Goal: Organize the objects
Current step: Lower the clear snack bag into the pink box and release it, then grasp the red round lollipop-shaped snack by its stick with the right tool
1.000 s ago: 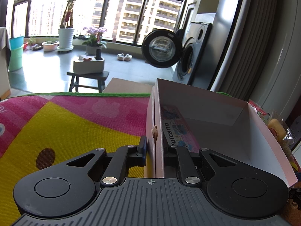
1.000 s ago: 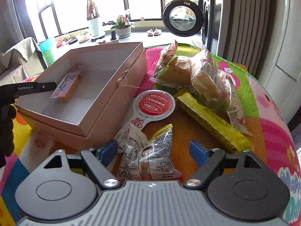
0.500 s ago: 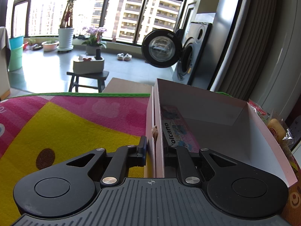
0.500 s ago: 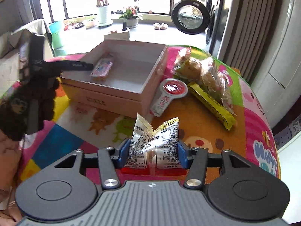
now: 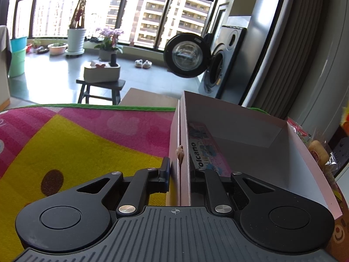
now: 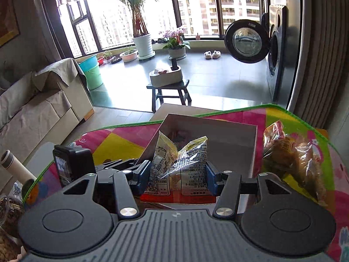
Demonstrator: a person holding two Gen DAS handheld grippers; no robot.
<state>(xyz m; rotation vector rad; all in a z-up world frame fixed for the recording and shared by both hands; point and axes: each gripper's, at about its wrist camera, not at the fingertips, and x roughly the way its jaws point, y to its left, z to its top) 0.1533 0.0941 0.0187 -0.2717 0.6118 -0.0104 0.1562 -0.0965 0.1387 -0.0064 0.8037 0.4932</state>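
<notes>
My left gripper [image 5: 179, 178] is shut on the near left wall of an open pink cardboard box [image 5: 303, 152]; one finger is outside, the other inside. A flat pink "Volcano" snack pack [image 5: 205, 150] lies on the box floor against that wall. In the right wrist view my right gripper [image 6: 177, 174] is shut on a clear snack packet [image 6: 181, 163] with yellow edges and printed text, held in the air in front of the box [image 6: 229, 135]. The left gripper's black body [image 6: 72, 166] shows at the box's left side.
The box stands on a bright pink, yellow and green play mat [image 5: 72, 139]. Bagged bread and pastries [image 6: 290, 155] lie on the mat right of the box. A white cylinder [image 6: 15, 163] and a jar [image 6: 8, 214] sit at the lower left. A dark stool [image 6: 170, 91] stands beyond.
The right gripper shut on the snack packet, lifted it off the mat and carried it forward toward the box. The left gripper kept its hold on the box wall without moving.
</notes>
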